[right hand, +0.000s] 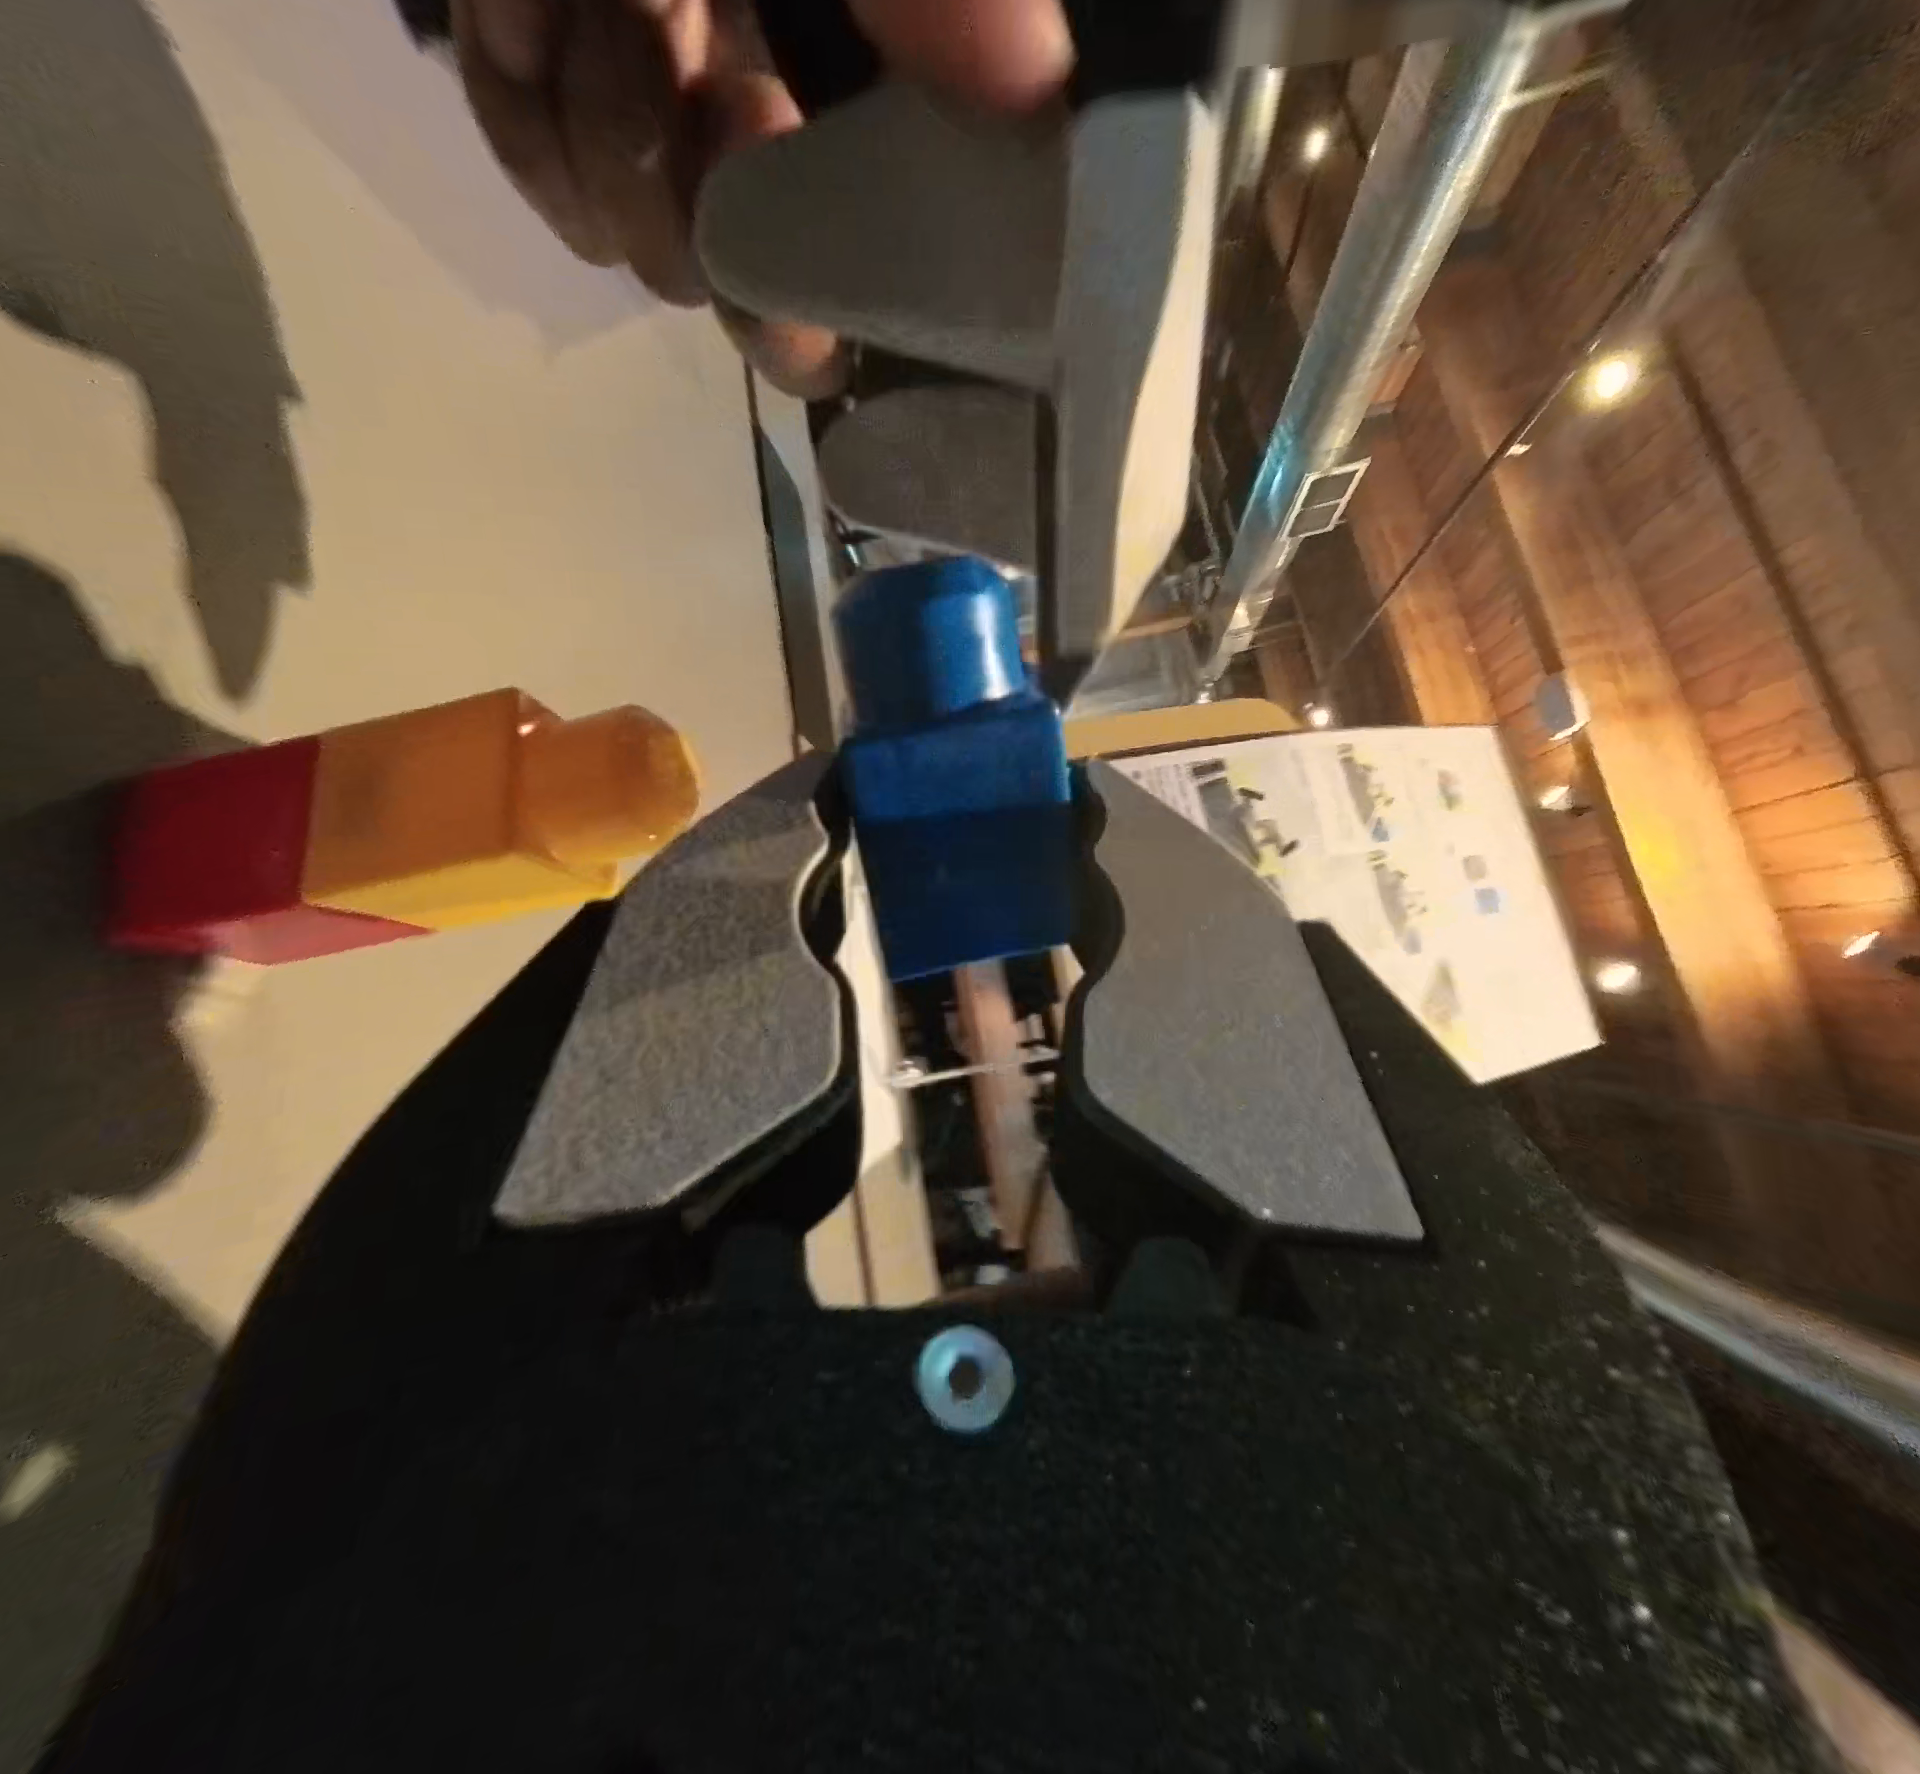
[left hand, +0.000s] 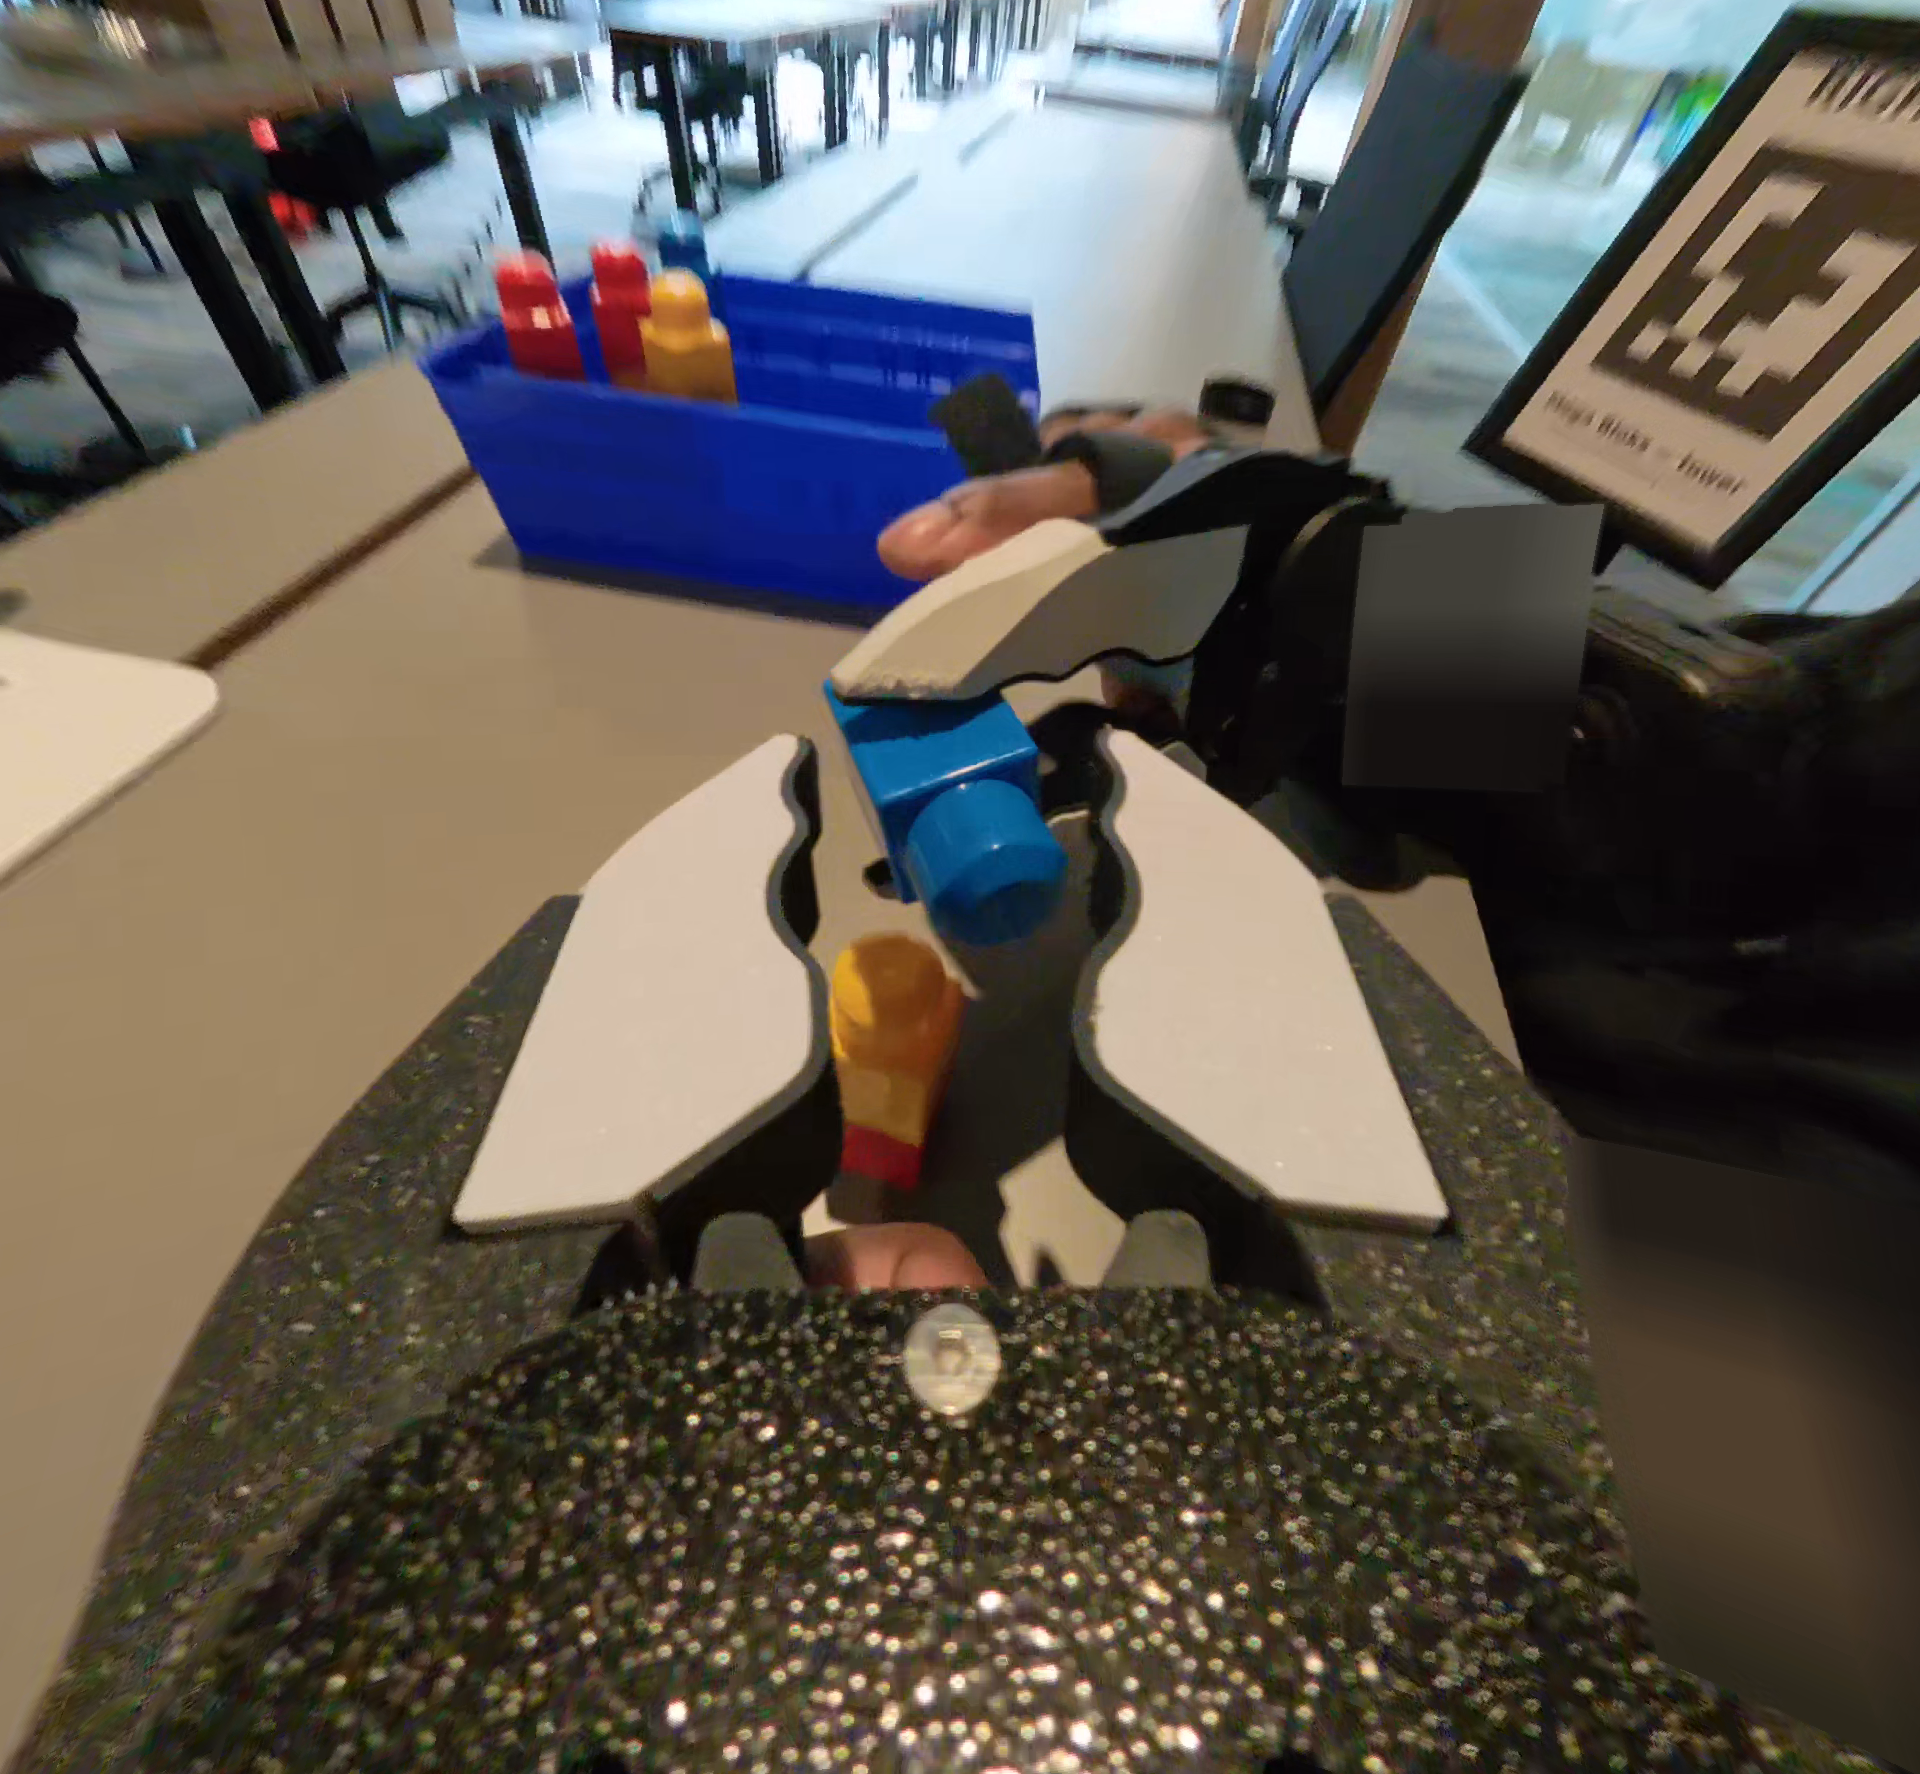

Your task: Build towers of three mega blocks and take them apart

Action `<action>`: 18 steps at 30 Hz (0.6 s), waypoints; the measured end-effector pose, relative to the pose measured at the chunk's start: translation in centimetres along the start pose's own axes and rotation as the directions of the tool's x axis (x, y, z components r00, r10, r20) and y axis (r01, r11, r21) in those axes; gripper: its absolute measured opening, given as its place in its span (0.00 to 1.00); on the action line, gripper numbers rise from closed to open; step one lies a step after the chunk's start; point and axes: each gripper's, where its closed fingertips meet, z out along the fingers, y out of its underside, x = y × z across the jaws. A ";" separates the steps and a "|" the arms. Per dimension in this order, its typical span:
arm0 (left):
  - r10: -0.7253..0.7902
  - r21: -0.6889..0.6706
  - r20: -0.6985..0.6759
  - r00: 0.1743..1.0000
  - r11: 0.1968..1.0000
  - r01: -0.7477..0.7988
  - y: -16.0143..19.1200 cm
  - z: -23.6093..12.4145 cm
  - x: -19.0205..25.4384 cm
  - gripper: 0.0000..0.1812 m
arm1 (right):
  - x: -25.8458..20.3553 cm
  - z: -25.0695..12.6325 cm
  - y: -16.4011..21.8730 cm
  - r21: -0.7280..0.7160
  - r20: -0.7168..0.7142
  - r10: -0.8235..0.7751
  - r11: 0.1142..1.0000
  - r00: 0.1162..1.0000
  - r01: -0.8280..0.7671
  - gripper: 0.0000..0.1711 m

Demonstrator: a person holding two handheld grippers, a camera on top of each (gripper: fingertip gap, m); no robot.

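A yellow block (left hand: 896, 1028) sits on a red block (left hand: 881, 1158) as a short stack on the grey table (left hand: 312, 789), between and below the spread fingers of my left gripper (left hand: 956, 758), which is open and empty. My right gripper (right hand: 956, 789) is shut on a blue block (right hand: 951, 789). In the left wrist view the blue block (left hand: 956, 810) hangs tilted just above and beyond the stack, under a right finger (left hand: 997, 612). The right wrist view is rolled: the stack (right hand: 395, 820) lies to the left, apart from the blue block. A left finger (right hand: 904, 249) shows at the top.
A blue bin (left hand: 727, 498) stands behind on the table with red (left hand: 535, 316), yellow (left hand: 686, 337) and blue blocks upright in it. A framed marker sign (left hand: 1714, 290) stands at the right, a white board (left hand: 83, 737) at the left edge. A printed sheet (right hand: 1351, 893) lies near. Both grippers' tips are close together, under 4 cm apart. The right tips stand about 7 cm off the stack (right hand: 395, 820).
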 end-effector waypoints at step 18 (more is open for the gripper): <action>0.351 0.225 0.001 0.936 0.912 -0.342 -1.3 -0.8 1.8 0.22 | 0.5 -0.9 -4.0 0.086 0.523 0.767 0.386 0.371 -0.919 0.23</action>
